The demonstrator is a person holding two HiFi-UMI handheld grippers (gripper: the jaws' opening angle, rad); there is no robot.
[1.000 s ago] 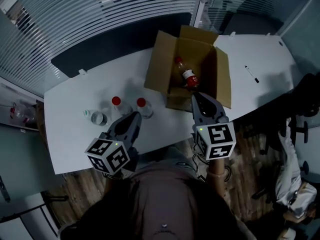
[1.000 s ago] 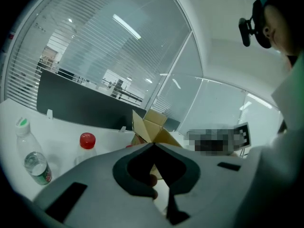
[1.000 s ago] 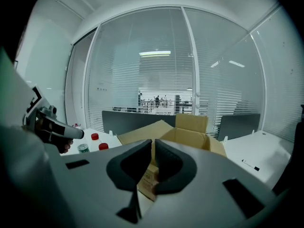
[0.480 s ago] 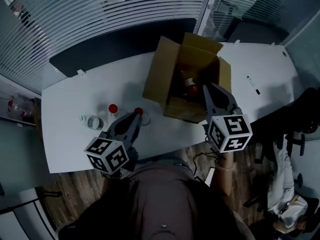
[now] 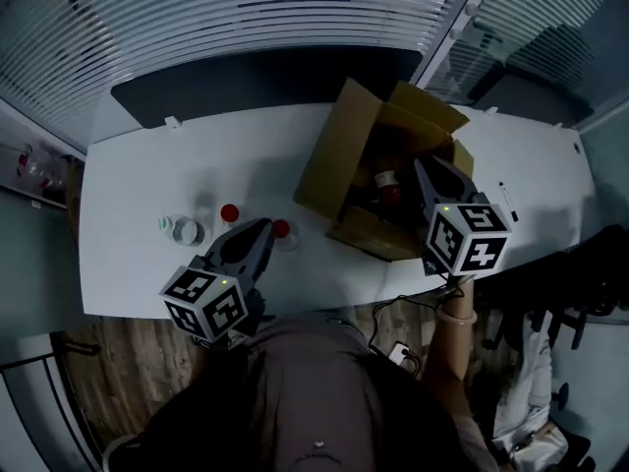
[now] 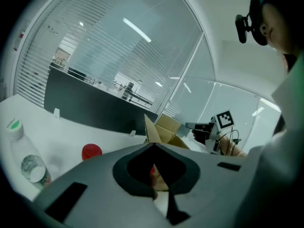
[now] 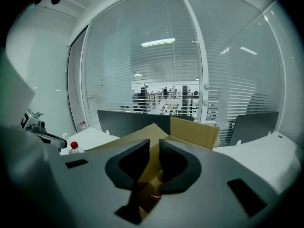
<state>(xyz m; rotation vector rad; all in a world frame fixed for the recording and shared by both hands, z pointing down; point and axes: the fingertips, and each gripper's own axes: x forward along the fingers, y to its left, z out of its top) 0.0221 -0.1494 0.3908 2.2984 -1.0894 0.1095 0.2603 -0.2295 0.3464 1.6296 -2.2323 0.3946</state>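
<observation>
Head view: bottle [image 5: 385, 179] lies dim in cardboard box [image 5: 334, 160] beside right gripper [image 5: 421, 163]

My head camera looks steeply down from well above the white surface [image 5: 138, 185]. The left gripper [image 6: 154, 147] camera rides low, facing across it; the right gripper [image 7: 153, 142] camera sits close over the cardboard box [image 7: 190, 129] (all three views share it).
</observation>
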